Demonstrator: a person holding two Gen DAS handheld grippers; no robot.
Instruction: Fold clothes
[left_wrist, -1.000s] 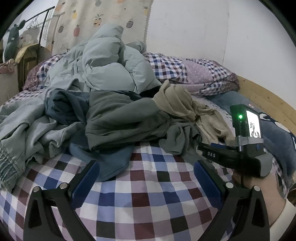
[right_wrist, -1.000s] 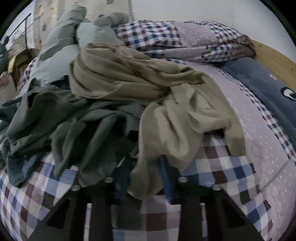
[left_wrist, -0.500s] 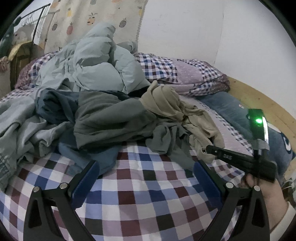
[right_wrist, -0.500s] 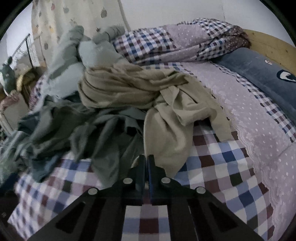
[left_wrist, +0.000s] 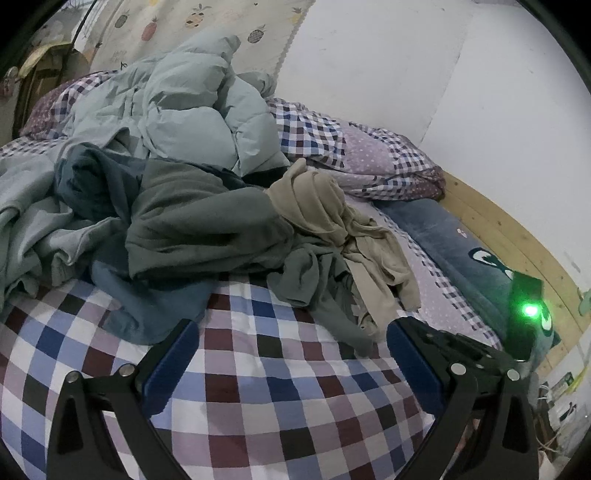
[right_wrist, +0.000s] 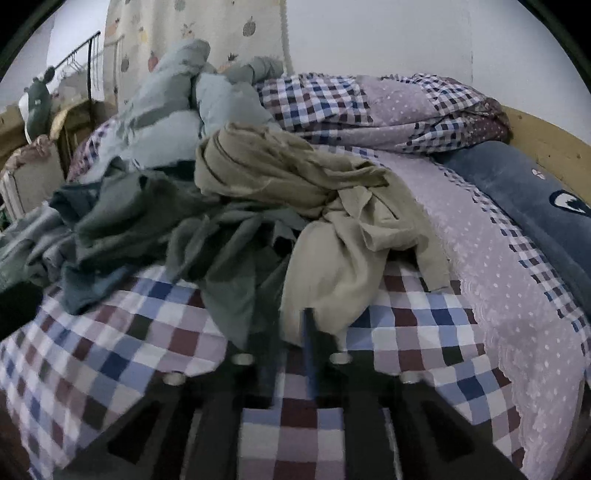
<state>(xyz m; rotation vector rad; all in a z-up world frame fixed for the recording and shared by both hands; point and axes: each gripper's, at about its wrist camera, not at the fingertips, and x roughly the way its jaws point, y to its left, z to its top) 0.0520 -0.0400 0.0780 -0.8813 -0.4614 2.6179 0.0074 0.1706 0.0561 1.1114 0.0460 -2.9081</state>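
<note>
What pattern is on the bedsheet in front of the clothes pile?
The bedsheet is checked: blue, maroon, lilac and white squares, clearest in the left wrist view.

Both looking low across the checked bedspread (left_wrist: 280, 384) toward the white wall; right wrist closer to the crumpled beige garment (right_wrist: 332, 221), shared with the left wrist view (left_wrist: 332, 218)

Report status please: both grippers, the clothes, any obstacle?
Left gripper open, empty, over checked sheet. Right gripper at beige garment hem, grip unclear. Clothes pile unfolded, tangled.
</note>
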